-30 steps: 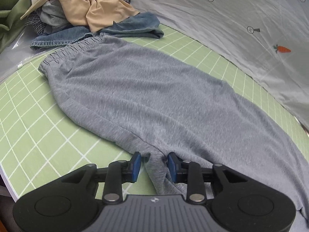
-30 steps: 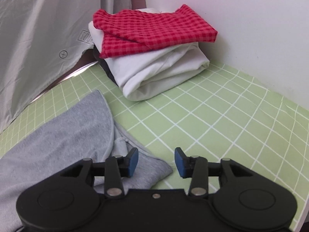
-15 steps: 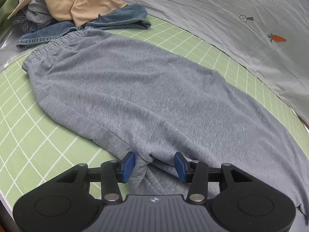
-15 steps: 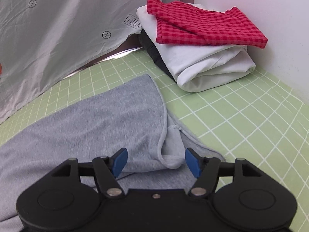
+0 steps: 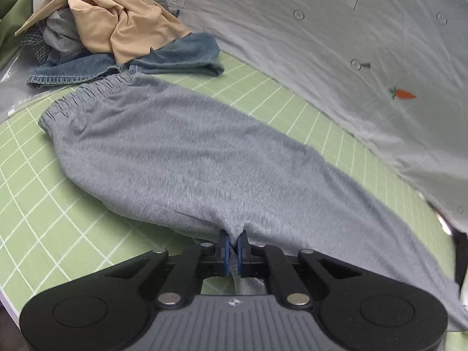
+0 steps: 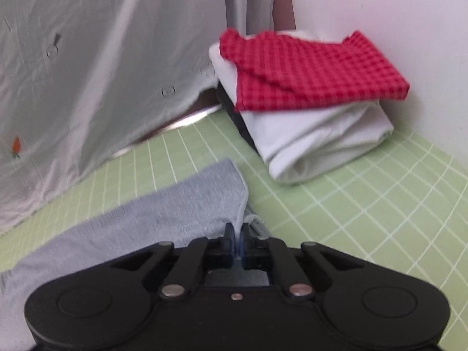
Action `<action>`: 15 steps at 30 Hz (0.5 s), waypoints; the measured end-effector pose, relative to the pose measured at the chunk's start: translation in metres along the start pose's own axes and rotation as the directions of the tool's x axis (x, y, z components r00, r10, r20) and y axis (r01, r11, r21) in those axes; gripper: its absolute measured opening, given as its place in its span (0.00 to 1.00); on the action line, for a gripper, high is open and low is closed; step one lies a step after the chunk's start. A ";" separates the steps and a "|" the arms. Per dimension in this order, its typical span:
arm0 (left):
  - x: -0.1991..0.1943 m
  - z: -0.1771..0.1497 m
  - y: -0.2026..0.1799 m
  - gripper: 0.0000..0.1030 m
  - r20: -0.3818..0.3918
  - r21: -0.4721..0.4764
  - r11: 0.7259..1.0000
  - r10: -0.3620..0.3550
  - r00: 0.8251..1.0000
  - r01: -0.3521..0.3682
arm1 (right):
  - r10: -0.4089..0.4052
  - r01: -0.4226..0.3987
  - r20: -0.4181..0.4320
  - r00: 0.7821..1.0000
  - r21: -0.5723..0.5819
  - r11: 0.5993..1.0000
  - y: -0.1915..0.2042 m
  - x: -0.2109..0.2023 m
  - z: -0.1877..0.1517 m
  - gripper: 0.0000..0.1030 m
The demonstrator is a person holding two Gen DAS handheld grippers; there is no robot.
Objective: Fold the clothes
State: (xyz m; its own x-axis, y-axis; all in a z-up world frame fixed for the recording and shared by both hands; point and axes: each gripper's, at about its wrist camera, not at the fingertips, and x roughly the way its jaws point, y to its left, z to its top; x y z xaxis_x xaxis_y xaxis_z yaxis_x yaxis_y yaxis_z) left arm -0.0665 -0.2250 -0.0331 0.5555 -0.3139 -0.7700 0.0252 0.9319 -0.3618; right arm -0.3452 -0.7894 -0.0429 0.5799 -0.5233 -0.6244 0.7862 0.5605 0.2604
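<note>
The grey sweatpants [image 5: 187, 158] lie flat on the green gridded surface [image 5: 35, 193], spread for folding. The left gripper [image 5: 233, 244] has its jaws clenched on the near edge, about at the crotch; the right gripper [image 6: 237, 235] has its jaws clamped on the leg hem [image 6: 234, 204], so both pinches look set to carry that edge over. The long axis runs from the elastic waistband [image 5: 84, 99], beside the unfolded pile [image 5: 111, 29], toward the folded stack [image 6: 307, 102].

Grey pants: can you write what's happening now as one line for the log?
step: grasp for fold | left gripper: shut on grey pants | right gripper: shut on grey pants | pants: flat on green mat
</note>
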 end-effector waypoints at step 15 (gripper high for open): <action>0.021 -0.050 0.050 0.22 -0.159 -0.013 0.996 0.089 0.983 -0.093 | -0.206 0.218 -0.195 0.959 0.046 0.975 -0.055 0.015 -0.054 0.27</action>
State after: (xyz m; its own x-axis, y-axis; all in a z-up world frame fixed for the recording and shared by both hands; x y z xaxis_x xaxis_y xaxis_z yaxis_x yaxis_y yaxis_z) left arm -0.0951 -0.1945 -0.0936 0.4159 -0.2545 -0.8731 -0.0375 0.9544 -0.2960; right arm -0.3910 -0.7937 -0.1060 0.3528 -0.4916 -0.7961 0.9028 0.4024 0.1516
